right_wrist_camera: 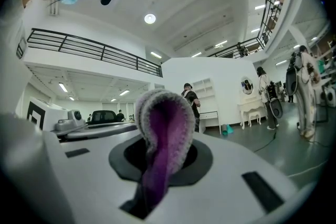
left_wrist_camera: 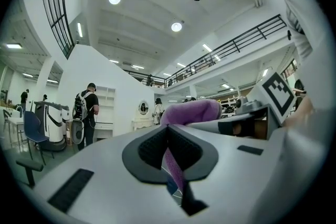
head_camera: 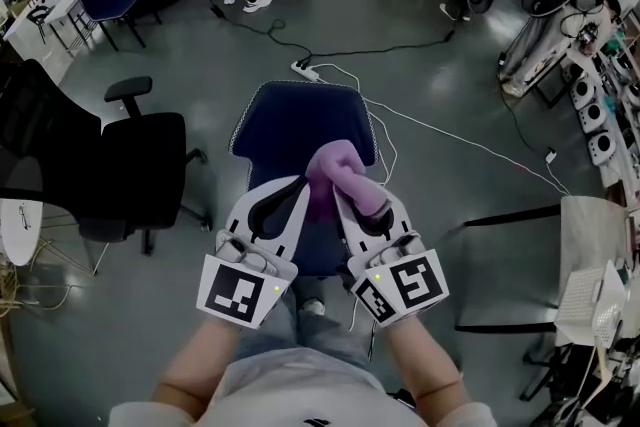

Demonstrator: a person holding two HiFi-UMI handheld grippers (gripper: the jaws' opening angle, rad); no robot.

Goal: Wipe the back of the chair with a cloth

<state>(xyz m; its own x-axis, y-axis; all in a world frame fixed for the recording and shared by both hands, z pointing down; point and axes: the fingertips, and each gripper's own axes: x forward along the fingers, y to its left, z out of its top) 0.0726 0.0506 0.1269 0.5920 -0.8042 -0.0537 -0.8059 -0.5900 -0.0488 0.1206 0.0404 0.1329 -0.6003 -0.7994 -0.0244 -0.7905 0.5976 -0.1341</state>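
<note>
Both grippers meet on a purple fleecy cloth point(head_camera: 345, 165) above a dark blue upholstered chair point(head_camera: 290, 120).

The right gripper point(head_camera: 338, 185) has its jaws closed tight on a thick fold of the cloth, which loops up out of them in the right gripper view. The left gripper point(head_camera: 303, 183) has its jaws drawn almost together, with only a thin strip of the cloth in the slit between them. Tips of the two grippers angle inward and nearly touch over the chair. Bare forearms point(head_camera: 200, 370) reach forward from the bottom edge, side by side. The hands are hidden under the marker cubes point(head_camera: 240, 290), and the grippers cover the near part of the chair, so contact between cloth and chair cannot be made out.
</note>
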